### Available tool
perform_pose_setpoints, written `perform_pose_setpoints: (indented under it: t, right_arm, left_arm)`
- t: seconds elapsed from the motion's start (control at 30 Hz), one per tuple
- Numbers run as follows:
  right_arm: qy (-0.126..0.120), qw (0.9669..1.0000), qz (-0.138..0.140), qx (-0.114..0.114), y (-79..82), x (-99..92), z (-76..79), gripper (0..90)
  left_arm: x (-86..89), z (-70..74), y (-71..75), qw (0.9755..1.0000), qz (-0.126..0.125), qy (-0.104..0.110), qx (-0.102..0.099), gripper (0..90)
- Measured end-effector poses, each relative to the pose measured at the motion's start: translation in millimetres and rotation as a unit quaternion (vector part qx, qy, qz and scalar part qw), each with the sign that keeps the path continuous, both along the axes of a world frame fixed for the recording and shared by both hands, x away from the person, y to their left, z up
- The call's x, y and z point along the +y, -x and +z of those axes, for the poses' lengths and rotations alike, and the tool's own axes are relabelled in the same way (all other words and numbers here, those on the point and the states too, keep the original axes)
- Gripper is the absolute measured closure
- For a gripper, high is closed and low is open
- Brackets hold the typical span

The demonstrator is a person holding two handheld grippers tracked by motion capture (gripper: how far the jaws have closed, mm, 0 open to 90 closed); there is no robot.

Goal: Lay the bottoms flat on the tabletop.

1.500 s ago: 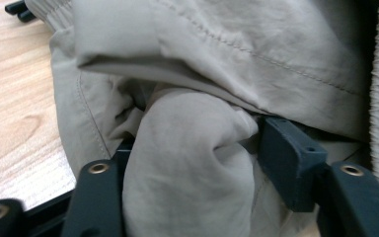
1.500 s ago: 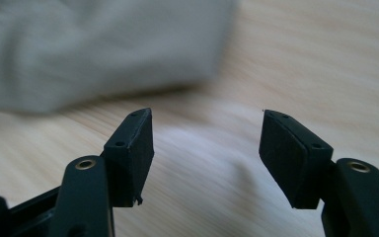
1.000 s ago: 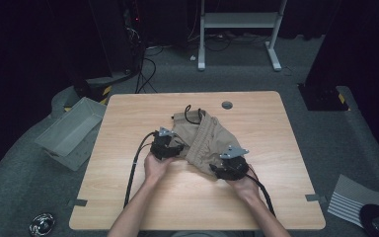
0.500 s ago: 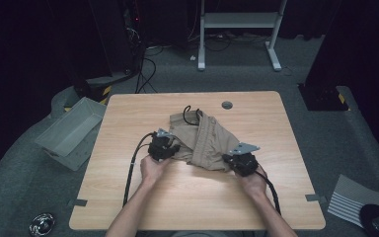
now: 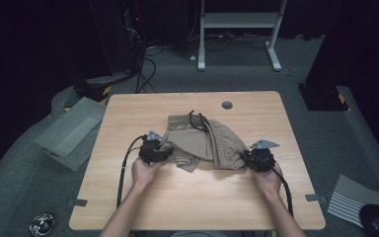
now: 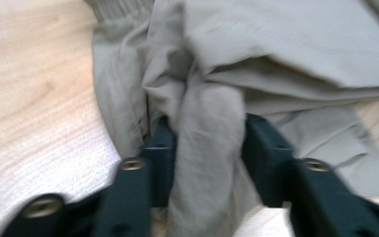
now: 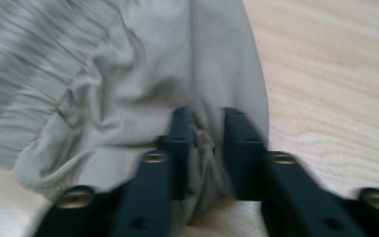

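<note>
A crumpled tan garment (image 5: 212,140) with an elastic waistband and a black drawstring (image 5: 197,120) lies mid-table. My left gripper (image 5: 166,151) is at its left edge. In the left gripper view the jaws (image 6: 207,134) pinch a thick roll of the cloth (image 6: 276,44). They have just been opening, with the roll still filling the gap. My right gripper (image 5: 245,157) is at the garment's right edge. Its jaws (image 7: 208,123) have also just been opening, and a puckered fold of the garment (image 7: 128,74) stays squeezed between the pads.
The wooden table (image 5: 202,197) has a round cable hole (image 5: 227,104) near its far edge. A grey bin (image 5: 69,132) lies on the floor at left, a white stand (image 5: 237,22) behind the table, a striped mat (image 5: 353,197) at lower right.
The right hand has moved right along the table, drawing the garment's edge with it. The left hand has shifted a little left. The cloth now spans wider between the two grippers.
</note>
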State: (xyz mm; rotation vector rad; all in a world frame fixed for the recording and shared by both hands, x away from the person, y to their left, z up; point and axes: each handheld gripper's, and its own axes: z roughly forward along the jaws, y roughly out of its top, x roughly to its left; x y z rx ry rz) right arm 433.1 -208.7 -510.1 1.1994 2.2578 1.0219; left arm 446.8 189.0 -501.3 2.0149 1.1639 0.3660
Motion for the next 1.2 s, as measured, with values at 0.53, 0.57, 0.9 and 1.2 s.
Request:
perform_pose_setpoints:
  t: [0.53,0.57,0.9,1.2]
  right_arm:
    - [0.028,0.9963,0.078,0.022,2.3,43.5,-3.0,56.1]
    - [0.034,0.9960,0.079,0.023,1.4,43.8,-7.1,60.2]
    - [0.049,0.9953,0.083,0.005,2.9,32.4,1.1,88.6]
    - [0.002,0.9999,-0.011,0.009,-13.0,-17.4,11.0,88.2]
  left_arm:
    - [-11.3,5.0,-7.4,0.9999,0.010,0.009,0.005,65.6]
    - [-10.8,3.8,-7.5,0.9999,0.007,0.000,0.007,69.4]
    - [2.1,8.7,-1.4,0.9997,0.003,-0.023,0.008,82.8]
    - [15.2,0.0,2.1,0.9995,0.015,-0.023,0.016,82.3]
